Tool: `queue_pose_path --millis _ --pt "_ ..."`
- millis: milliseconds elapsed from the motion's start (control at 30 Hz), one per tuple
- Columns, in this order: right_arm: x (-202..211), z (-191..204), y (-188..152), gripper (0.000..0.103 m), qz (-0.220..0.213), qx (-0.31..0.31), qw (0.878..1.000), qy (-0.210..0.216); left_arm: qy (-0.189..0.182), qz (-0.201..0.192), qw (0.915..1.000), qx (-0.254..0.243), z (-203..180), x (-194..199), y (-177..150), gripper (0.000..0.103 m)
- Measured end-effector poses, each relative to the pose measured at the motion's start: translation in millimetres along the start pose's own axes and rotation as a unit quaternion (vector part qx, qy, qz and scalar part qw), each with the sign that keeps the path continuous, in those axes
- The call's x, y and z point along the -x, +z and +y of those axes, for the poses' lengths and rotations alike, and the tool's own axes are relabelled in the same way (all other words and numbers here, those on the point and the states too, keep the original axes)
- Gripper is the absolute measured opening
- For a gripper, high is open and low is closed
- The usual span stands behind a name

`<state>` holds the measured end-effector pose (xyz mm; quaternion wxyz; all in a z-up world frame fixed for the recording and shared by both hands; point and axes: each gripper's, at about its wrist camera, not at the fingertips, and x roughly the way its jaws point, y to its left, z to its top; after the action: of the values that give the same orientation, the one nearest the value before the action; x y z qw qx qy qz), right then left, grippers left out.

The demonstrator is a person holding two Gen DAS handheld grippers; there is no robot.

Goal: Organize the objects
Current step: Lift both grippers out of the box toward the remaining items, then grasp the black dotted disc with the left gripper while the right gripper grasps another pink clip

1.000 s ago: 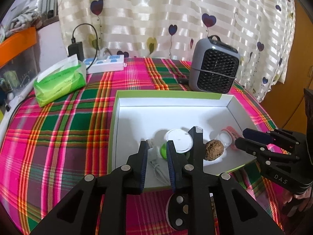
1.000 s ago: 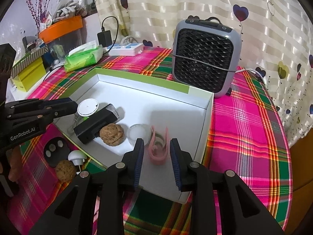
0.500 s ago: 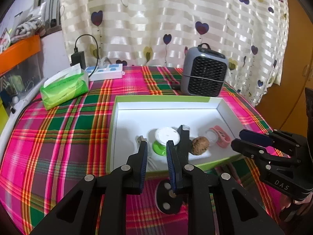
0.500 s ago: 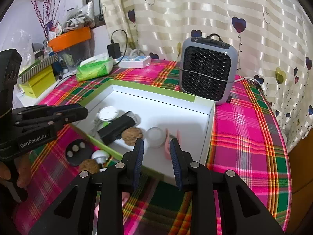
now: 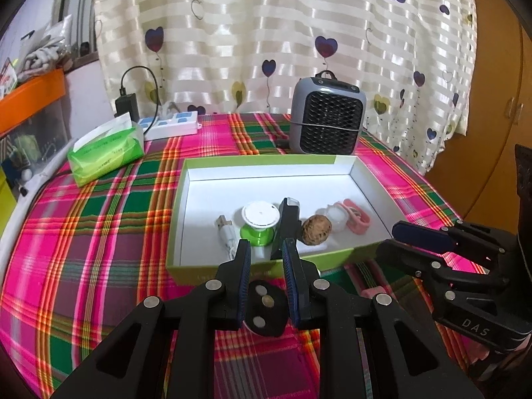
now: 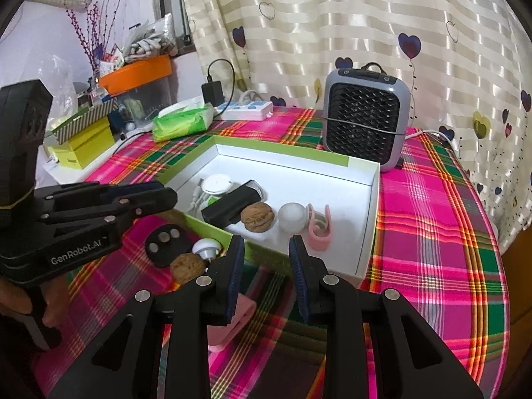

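From the left wrist camera, the left gripper (image 5: 265, 256) has its jaws a little apart and nothing is between them. It hangs over the near part of the table (image 5: 99, 239), just in front of the box (image 5: 266, 161). The box sits in the middle of the table. Inside it, along its near wall, lie a white cable plug (image 5: 226, 231), a green and white spool (image 5: 259, 222), a black stick (image 5: 286, 222), a walnut (image 5: 316, 229), a small white jar (image 5: 337, 217) and a pink clip (image 5: 357, 219). So a good part of the tidying looks done. A black disc (image 5: 266, 306) with three dots lies on the cloth below the jaws, outside the box.

From the right wrist camera, the right gripper (image 6: 266, 266) also has its jaws a little apart and holds nothing. It hangs near the box's near wall. Things on the cloth in front of the box are not put away yet: the black disc, a second walnut (image 6: 188, 266), a little white mushroom thing (image 6: 207, 247) and a pink block (image 6: 239, 322) under the jaws. I think these four are what is left to go in.
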<state>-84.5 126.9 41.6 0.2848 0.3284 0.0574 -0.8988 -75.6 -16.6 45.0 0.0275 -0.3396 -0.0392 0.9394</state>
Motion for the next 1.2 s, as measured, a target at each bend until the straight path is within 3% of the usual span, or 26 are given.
queue_pose_path --millis 200,433,1200 --pt "1 3 -4 0.03 -0.002 0.001 1.0 0.009 0.0 0.0 1.0 0.001 0 2 -4 0.018" --pt "1 5 -10 0.039 0.002 0.003 1.0 0.012 -0.004 0.005 1.0 0.002 -1 4 -12 0.018" --pt "-3 10 -16 0.039 0.032 0.011 0.999 0.025 -0.013 0.018 0.9997 0.004 2 4 -23 0.024"
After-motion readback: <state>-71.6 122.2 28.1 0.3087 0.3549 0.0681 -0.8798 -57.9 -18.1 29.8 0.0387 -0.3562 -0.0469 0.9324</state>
